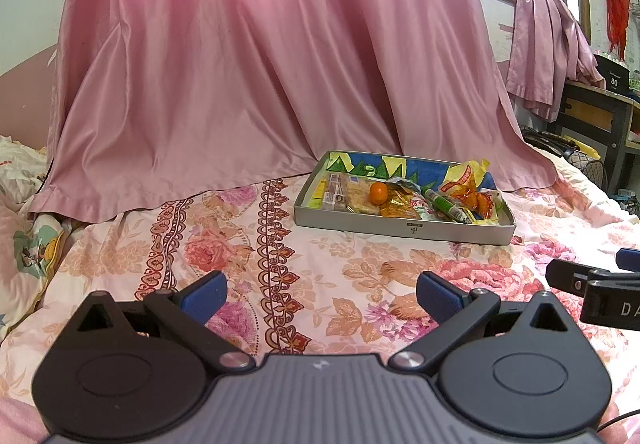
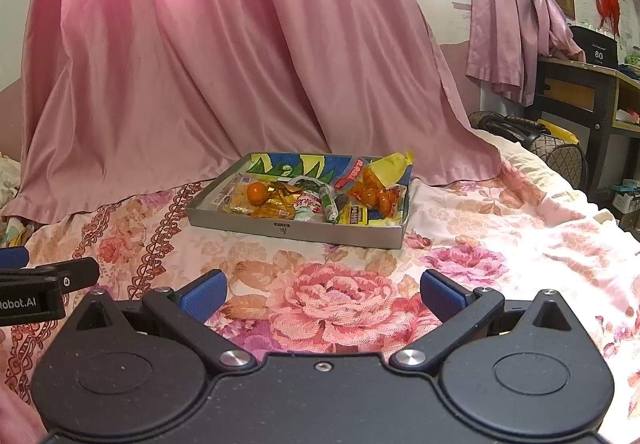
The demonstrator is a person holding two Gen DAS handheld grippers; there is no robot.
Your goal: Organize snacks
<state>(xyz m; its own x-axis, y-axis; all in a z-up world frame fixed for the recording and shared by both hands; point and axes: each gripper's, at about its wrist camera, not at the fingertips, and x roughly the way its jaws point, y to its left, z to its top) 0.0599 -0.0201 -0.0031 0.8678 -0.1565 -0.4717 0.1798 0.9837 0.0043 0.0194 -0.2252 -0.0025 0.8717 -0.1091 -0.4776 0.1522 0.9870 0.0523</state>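
A shallow grey box (image 1: 400, 225) (image 2: 296, 234) lies on the flowered bedspread and holds several snacks: a small orange fruit (image 1: 378, 192) (image 2: 257, 192), a green tube (image 1: 444, 203) (image 2: 328, 203), orange wrapped sweets (image 1: 482, 202) (image 2: 374, 196), and yellow packets (image 1: 394, 206) (image 2: 276, 209). My left gripper (image 1: 320, 294) is open and empty, hovering over the bedspread well short of the box. My right gripper (image 2: 322, 294) is open and empty, also short of the box. Each gripper shows at the edge of the other's view.
A pink curtain (image 1: 240, 64) hangs down onto the bed behind the box. A desk (image 2: 580, 92) and a bag (image 2: 532, 136) stand at the right past the bed's edge. Rumpled bedding (image 1: 24, 180) lies at the far left.
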